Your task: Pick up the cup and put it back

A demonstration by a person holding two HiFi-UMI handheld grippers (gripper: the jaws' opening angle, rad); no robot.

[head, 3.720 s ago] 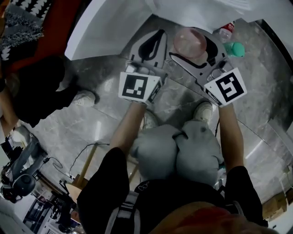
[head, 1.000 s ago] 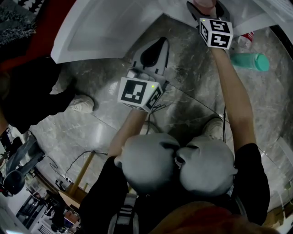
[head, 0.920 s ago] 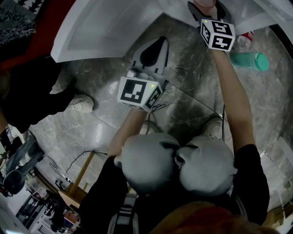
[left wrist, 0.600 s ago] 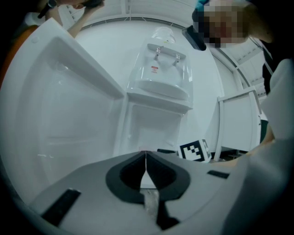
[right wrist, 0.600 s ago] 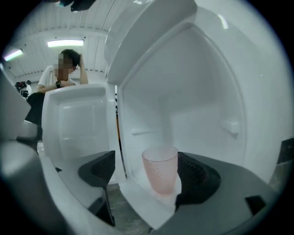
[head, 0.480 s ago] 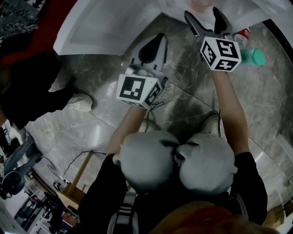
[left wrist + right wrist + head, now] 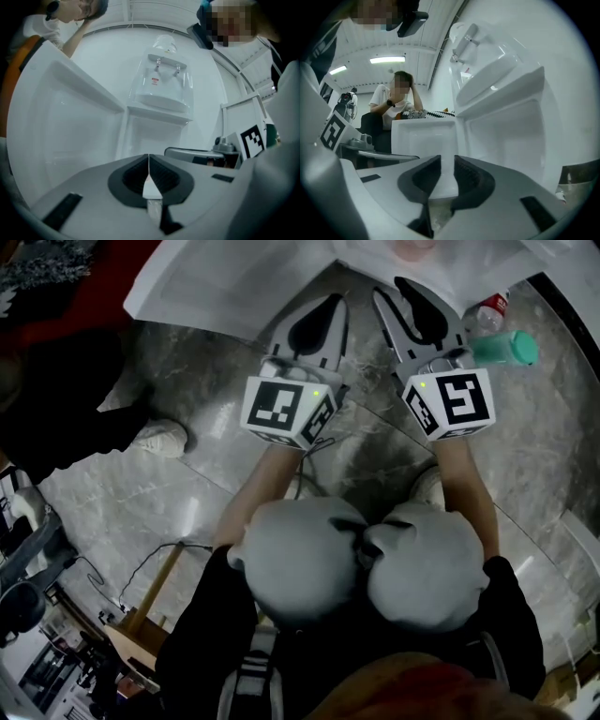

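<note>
Left gripper (image 7: 149, 164): jaws pressed together along their whole seam, with nothing between them. It is held level, facing the cabinet.

Right gripper (image 7: 446, 164): jaws have just been closing and now stand a narrow slot apart. Only the cabinet's white ledge shows through the slot; no object is gripped. It sits just beside the left gripper, both over the grey marbled stone floor (image 7: 375, 446).

Lying on that floor, to the right of the right gripper, are a teal plastic bottle (image 7: 506, 348) and a clear plastic bottle with a red label (image 7: 487, 310). Neither is touched.

Beyond the jaws stands the white plastic dispenser cabinet with two taps (image 7: 161, 101), its door swung open to the left.

The pale pink translucent cup (image 7: 416, 247) shows only at the top edge of the head view. It stands on the cabinet's white surface, ahead of the right gripper's tips and apart from them. Neither gripper view shows it.

Assessment: the cup appears to be set back in place and released, so both the pick-up and the return look complete. No step of the task appears outstanding, except perhaps clearing the grippers away from the cabinet.
</note>
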